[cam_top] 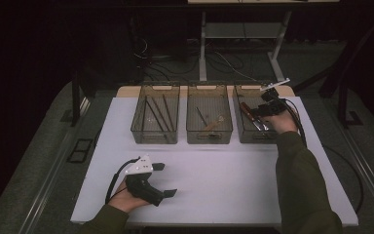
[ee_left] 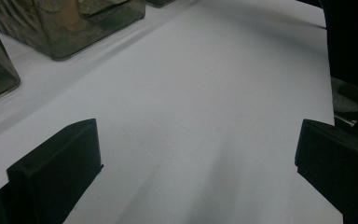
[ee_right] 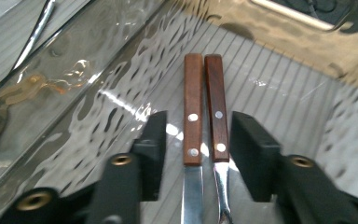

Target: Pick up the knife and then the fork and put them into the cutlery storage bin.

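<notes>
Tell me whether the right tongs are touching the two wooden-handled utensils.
Apart. In the right gripper view the right tongs straddle both wooden-handled utensils, bin floor showing beside each jaw.

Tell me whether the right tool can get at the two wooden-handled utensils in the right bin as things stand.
Probably yes. The right tool is already inside the right bin, jaws open on either side of the two wooden-handled utensils, which lie side by side with nothing between them and the jaws.

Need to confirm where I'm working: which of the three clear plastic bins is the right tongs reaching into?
The rightmost clear plastic bin, holding two wooden-handled utensils. The right tongs straddle both handles, jaws open; the middle and left bins sit untouched.
</notes>
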